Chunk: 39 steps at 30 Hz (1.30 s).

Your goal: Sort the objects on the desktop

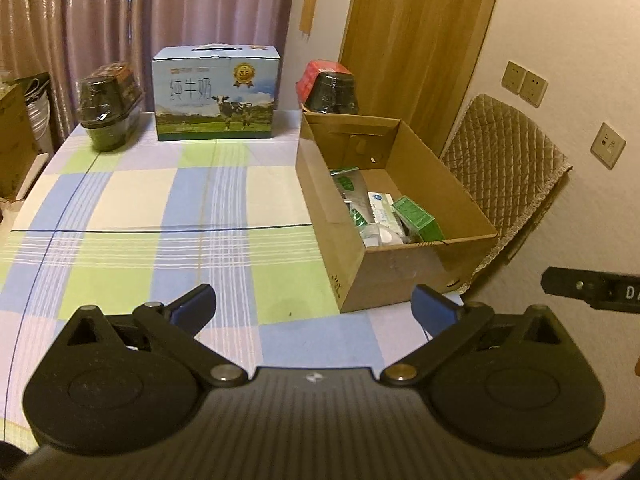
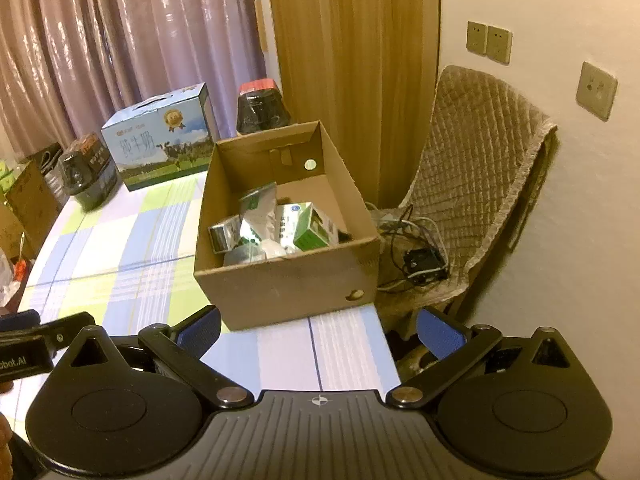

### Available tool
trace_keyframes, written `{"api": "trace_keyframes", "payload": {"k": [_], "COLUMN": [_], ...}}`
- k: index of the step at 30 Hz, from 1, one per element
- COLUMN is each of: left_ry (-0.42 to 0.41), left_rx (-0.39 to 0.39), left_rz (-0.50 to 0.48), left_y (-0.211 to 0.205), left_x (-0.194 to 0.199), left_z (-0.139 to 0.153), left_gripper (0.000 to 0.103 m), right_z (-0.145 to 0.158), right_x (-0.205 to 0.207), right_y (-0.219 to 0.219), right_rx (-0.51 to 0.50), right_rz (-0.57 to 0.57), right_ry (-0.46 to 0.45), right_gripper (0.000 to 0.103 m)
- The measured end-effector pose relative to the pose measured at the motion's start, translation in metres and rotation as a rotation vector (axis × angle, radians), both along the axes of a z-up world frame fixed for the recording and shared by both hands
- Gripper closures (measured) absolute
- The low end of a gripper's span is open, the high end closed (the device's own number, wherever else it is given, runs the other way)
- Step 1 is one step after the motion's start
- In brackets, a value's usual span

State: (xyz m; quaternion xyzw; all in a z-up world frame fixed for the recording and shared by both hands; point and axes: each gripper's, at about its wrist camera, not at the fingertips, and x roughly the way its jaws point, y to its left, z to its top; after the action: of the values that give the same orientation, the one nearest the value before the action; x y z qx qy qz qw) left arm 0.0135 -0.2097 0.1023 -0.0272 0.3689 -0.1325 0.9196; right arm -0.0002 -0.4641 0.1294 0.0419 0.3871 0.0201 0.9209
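Both grippers at the close of a sorting step. My left gripper (image 1: pixel 314 306) and right gripper (image 2: pixel 318 330) stand spread wide, nothing between the pads. The sorted packets (image 2: pixel 280 224) lie in the cardboard box (image 2: pixel 280 284), at one o'clock of the left wrist view and twelve o'clock of the right. The checked tabletop (image 1: pixel 160 216) near me is bare; a milk carton (image 1: pixel 216 94) and two dark tubs stand along its far edge. I judge the next move calls for choosing among those, if any remain to sort.

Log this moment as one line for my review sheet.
left gripper: open, empty | right gripper: open, empty | cardboard box: holds sorted packets | checked tablecloth: nothing loose in front
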Motion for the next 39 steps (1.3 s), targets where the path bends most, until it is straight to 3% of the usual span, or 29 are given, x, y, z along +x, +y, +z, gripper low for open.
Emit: {"api": "trace_keyframes", "payload": {"k": [15, 39], "left_ry": [0.011, 0.007], "left_rx": [0.007, 0.022], "left_rz": [-0.011, -0.032], "left_y": [0.005, -0.001], "left_x": [-0.025, -0.023], "left_z": [0.003, 0.003], "left_gripper": [0.001, 0.001], "right_z": [0.016, 0.009], "right_x": [-0.038, -0.042], "right_y": [0.003, 0.015], "right_rx": [-0.024, -0.043], "right_rz": [0.012, 0.040], "right_ry": [-0.024, -0.005], "right_gripper": [0.002, 0.002]}}
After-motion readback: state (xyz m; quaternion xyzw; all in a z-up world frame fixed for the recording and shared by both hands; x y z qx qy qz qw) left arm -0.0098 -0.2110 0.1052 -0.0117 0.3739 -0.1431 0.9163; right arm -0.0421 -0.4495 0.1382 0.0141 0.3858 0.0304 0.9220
